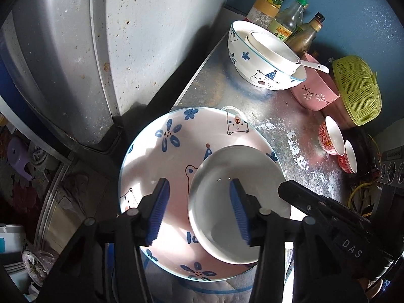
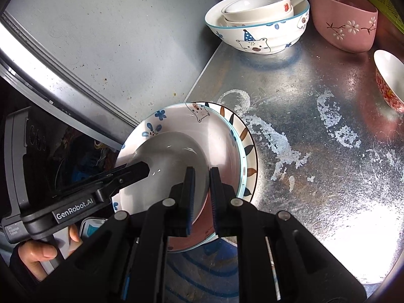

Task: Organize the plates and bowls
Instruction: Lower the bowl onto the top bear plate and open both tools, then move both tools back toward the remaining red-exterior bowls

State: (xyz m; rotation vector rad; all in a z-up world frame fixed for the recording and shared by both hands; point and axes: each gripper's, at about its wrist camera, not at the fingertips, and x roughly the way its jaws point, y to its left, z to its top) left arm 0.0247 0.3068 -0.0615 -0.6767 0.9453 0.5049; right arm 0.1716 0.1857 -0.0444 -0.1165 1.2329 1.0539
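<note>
A small white plate [image 1: 234, 217] lies on a pink plate with bears and blue flowers [image 1: 161, 151], near the metal counter's front left corner. Under the pink plate sits a leaf-patterned plate [image 2: 248, 151]. My left gripper [image 1: 199, 181] is open, its blue pads [image 1: 159, 209] standing on either side of the white plate's left rim without pressing it. My right gripper [image 2: 202, 170] is shut on the right rim of the white plate [image 2: 171, 161]. It shows as a black arm [image 1: 284, 189] in the left wrist view. A hand [image 2: 38, 255] holds the left gripper [image 2: 142, 170].
At the back stand a bear bowl with white bowls nested inside [image 1: 262, 58], a white spoon [image 1: 315, 67], a pink bowl [image 1: 315, 93], a yellow-green basket [image 1: 356, 91], two red patterned cups [image 1: 330, 136] and several bottles [image 1: 285, 20]. A grey appliance wall [image 1: 126, 38] borders the counter [image 2: 315, 139] on the left.
</note>
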